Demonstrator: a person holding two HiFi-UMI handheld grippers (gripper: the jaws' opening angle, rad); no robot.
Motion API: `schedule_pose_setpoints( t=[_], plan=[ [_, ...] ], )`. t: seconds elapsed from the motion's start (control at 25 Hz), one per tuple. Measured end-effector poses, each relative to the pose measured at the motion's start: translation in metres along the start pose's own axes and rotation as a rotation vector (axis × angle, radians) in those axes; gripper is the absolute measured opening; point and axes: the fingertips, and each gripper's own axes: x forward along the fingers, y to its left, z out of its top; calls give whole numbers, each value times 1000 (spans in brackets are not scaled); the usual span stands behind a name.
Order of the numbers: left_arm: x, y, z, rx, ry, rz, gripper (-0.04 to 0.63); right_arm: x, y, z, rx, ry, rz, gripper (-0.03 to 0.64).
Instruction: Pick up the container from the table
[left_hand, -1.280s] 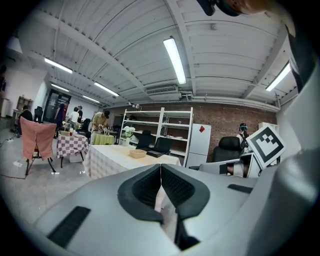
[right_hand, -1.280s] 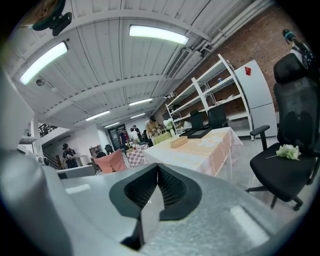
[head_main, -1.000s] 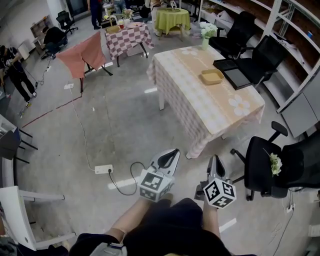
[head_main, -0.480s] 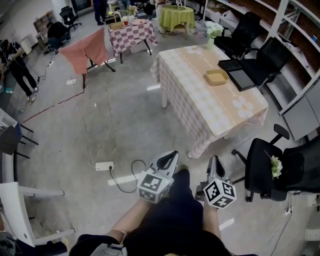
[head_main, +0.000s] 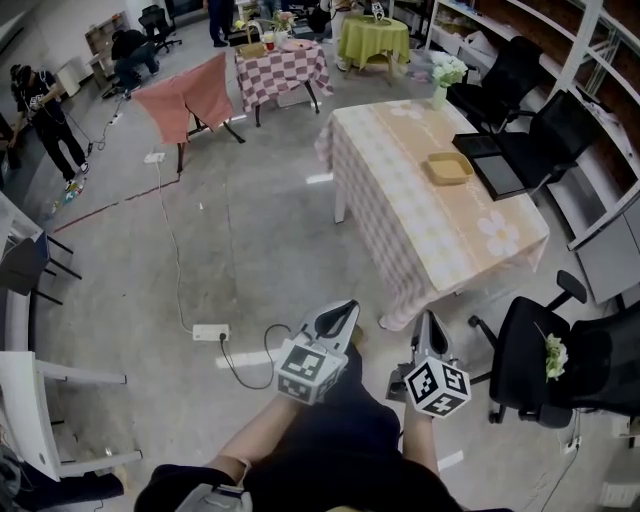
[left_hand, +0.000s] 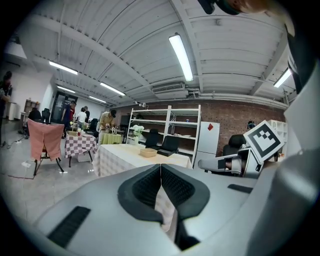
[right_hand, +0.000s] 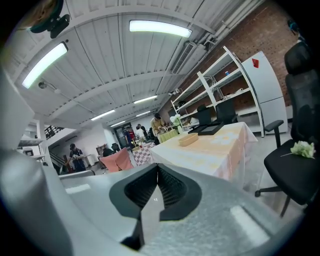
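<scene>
In the head view, the job has not really begun. The container (head_main: 449, 168) sits on the counter (head_main: 440, 235), across the floor from the person. It is a flat, tan dish with low sides, and it looks empty. The left hand-held gripper (head_main: 345, 309) and the right hand-held gripper (head_main: 428, 321) are down near the person's body, well apart from the counter. In the left gripper view, the jaws are pressed together with nothing between them, and the container (left_hand: 148, 152) looks small and far off. In the right gripper view, the jaws are together too and hold nothing. I think getting close, opening, grabbing and lifting are all left to do.
</scene>
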Motion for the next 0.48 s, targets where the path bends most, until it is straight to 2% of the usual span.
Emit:
schedule_pose_setpoints(
  t=[0.48],
  plan=[
    [66, 30, 29, 11, 0, -12, 11, 68, -8, 30, -4, -8, 17, 5]
  ],
)
